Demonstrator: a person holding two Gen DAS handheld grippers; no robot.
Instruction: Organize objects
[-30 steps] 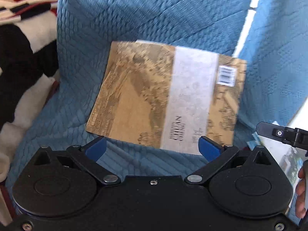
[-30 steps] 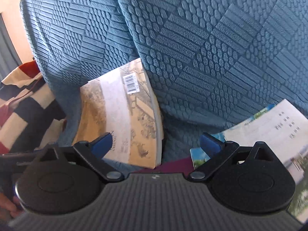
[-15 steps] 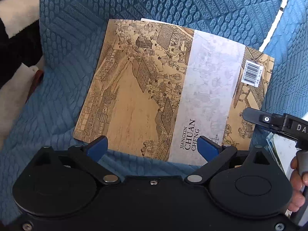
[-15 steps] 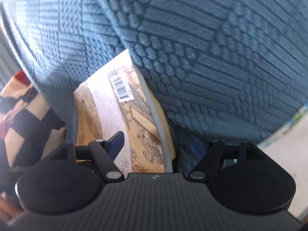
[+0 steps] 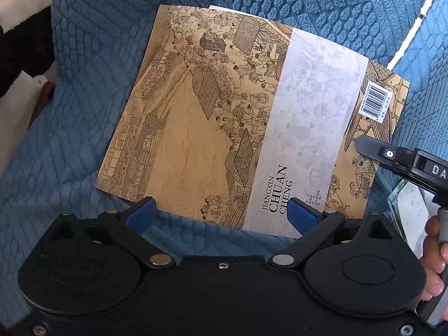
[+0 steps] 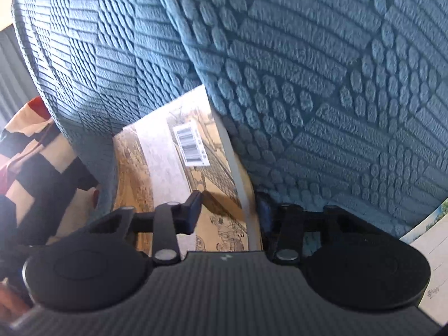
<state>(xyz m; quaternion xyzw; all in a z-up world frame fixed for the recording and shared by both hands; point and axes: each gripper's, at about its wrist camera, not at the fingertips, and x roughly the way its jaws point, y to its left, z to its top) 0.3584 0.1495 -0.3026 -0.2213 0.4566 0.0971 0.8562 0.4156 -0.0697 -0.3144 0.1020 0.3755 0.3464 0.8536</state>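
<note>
A tan book point(image 5: 224, 117) with an old-painting cover, a pale band reading "JIANGXIN CHUAN CHENG" and a barcode leans against the blue sofa back. My left gripper point(image 5: 221, 214) is open, just below the book's lower edge, touching nothing. My right gripper point(image 6: 229, 210) straddles the book's barcode-side edge point(image 6: 240, 184), one finger over the cover, the other behind; the jaws are narrowed around the edge. Its finger point(image 5: 372, 148) shows over the book's right side in the left wrist view.
The blue textured sofa cover point(image 5: 84, 98) fills both views. A black, white and red blanket point(image 6: 42, 162) lies to the left. Another book or booklet with a pale cover point(image 6: 431, 257) lies on the seat at the right.
My right gripper has moved in onto the book's edge and its jaws have narrowed from wide open. My left gripper has moved closer to the book.
</note>
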